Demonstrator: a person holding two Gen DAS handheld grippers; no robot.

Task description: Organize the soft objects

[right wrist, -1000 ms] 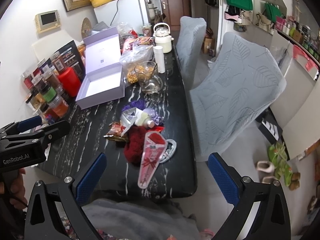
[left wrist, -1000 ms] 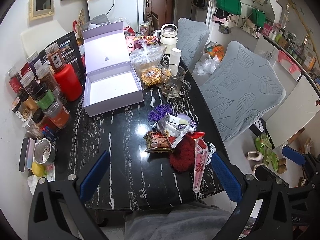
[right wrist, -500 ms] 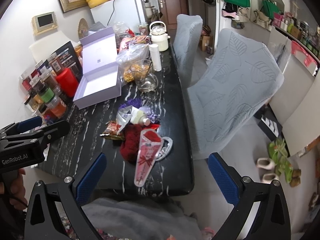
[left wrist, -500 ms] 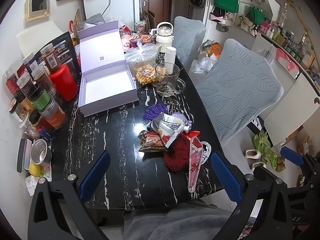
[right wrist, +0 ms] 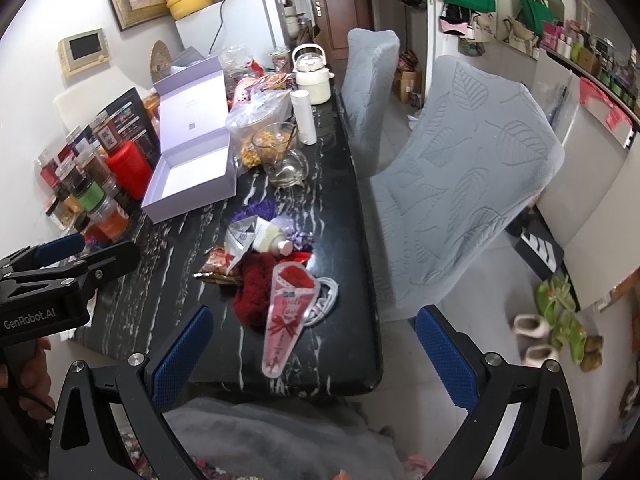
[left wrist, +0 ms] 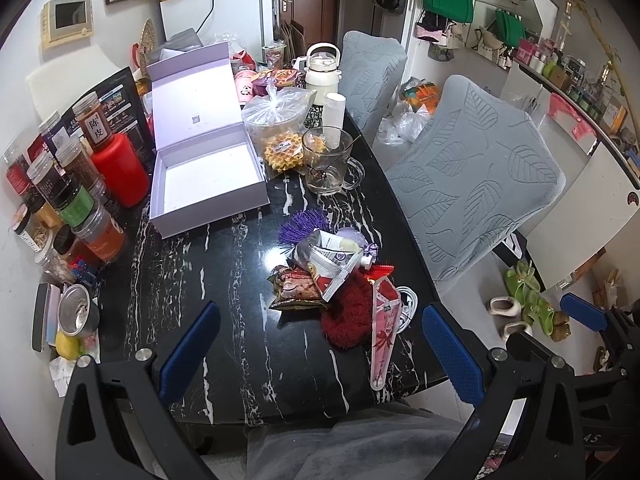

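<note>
A heap of small items lies on the black marble table [left wrist: 224,320]. It holds a dark red fluffy piece [left wrist: 348,316], a pink cone-shaped rose packet [left wrist: 384,328], a snack packet [left wrist: 294,288], a silver pouch [left wrist: 332,260] and a purple tassel [left wrist: 300,226]. An open lilac box [left wrist: 208,176] stands empty behind it at the left. My left gripper [left wrist: 320,352] hovers open over the near table edge, short of the heap. My right gripper [right wrist: 312,354] is open too, held above the fluffy piece [right wrist: 250,288] and rose packet [right wrist: 286,312].
Spice jars [left wrist: 76,200] and a red canister [left wrist: 120,172] line the left wall. A glass mug [left wrist: 326,164], a bag of waffles [left wrist: 280,128] and a white kettle [left wrist: 322,74] crowd the far end. Two grey-covered chairs [left wrist: 472,184] flank the right side. A tin can [left wrist: 76,316] sits near left.
Both views have drifted slightly, the table sliding a little leftward in frame. Nothing on the table has moved, and both grippers stay open and empty.
</note>
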